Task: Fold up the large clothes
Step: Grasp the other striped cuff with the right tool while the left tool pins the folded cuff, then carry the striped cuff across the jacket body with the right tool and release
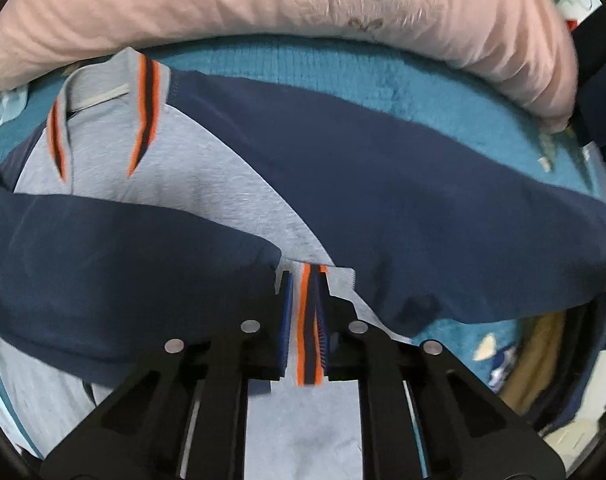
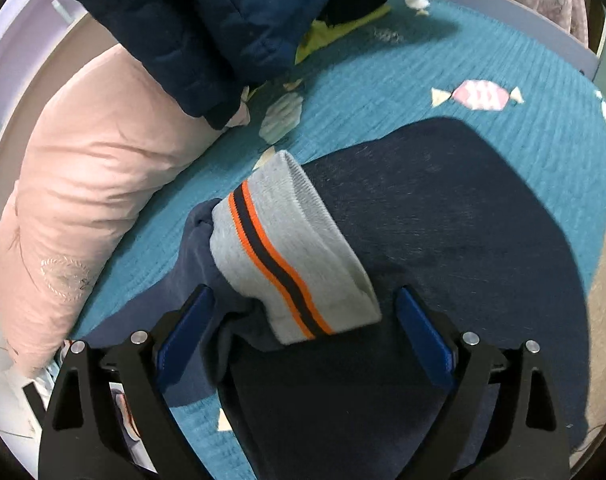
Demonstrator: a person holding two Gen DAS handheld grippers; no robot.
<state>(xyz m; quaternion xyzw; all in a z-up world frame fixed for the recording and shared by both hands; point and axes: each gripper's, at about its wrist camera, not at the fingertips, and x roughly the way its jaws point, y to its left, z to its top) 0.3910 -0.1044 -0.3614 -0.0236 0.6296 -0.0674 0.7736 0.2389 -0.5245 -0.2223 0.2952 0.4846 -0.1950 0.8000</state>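
1. The left tongs point(image 1: 305, 320) are pressed together and pinching the grey sleeve cuff point(image 1: 307, 320) with its orange and navy stripes; the blue pads bear on the ribbed band from both sides.
2. The right tongs point(image 2: 303, 328) are spread wide. The other cuff point(image 2: 291, 256) lies between the blue pads and touches neither, so nothing is held on that side.
3. The task's garment, a navy and grey sweatshirt point(image 1: 207, 184), lies chest up on the teal bed cover point(image 1: 343, 80). Its striped collar point(image 1: 143, 108) is at the far left of the left view, and one navy sleeve point(image 1: 115, 256) is already drawn across the grey chest.
4. Judged from this, the step in hand is bringing the sleeves in over the body. The left cuff would best be carried low and flat, so that the sleeve lands without a twist and lies along the chest.
5. For the right side, the pads should close on the thick ribbed band rather than on the thin navy cloth behind it, since the band gives a firmer hold.
6. The grip on the striped band looks narrow; a sharp pull could slip it free.
7. Edges: a pink pillow point(image 1: 263, 8) hems in the far side of the bed in both views, and a dark blue quilted jacket point(image 2: 207, 28) lies on the cover beyond the right cuff.
8. Open teal cover shows toward the candy print point(image 2: 479, 95), the freest room for moving. The bed's near edge is close on the right of the left view, so cloth dragged that way may hang over.
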